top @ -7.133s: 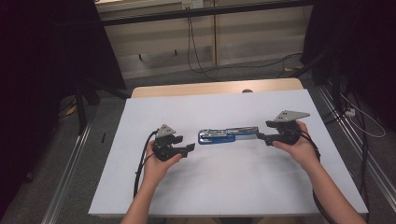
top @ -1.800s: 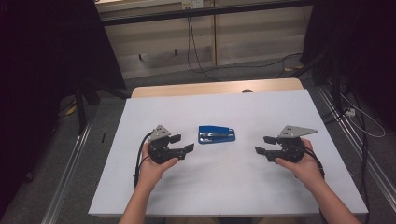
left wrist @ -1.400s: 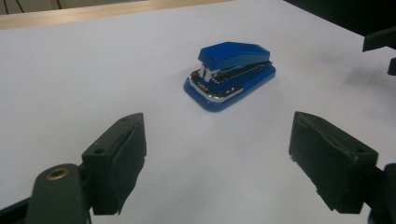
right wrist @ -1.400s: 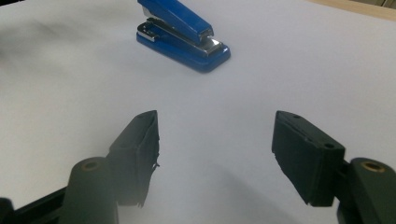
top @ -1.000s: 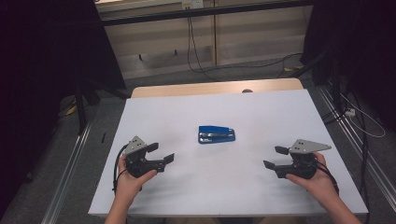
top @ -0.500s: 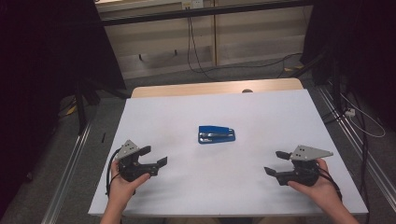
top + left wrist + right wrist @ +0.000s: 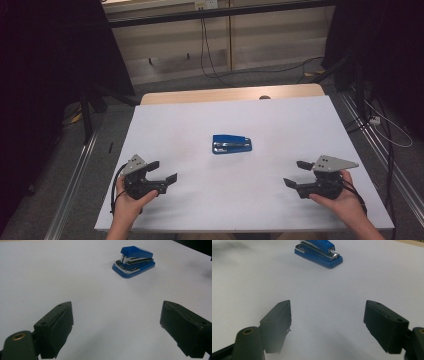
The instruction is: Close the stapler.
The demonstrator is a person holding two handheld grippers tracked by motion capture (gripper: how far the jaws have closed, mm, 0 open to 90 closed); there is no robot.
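Blue stapler (image 7: 231,144) sits mid-table (image 7: 300,115), loads of room; left gripper (image 7: 165,171) and right gripper (image 7: 296,173) gape empty near the front edge, the right one's jaws just widened.

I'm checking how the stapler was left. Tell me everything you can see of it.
The stapler is small, with a glossy blue top and blue base that look like plastic, and a shiny metal rail and front between them. It is closed and lies flat on its base near the middle of the white table, long side running across the high view. Nothing touches it but the table; both tools are well away from it.
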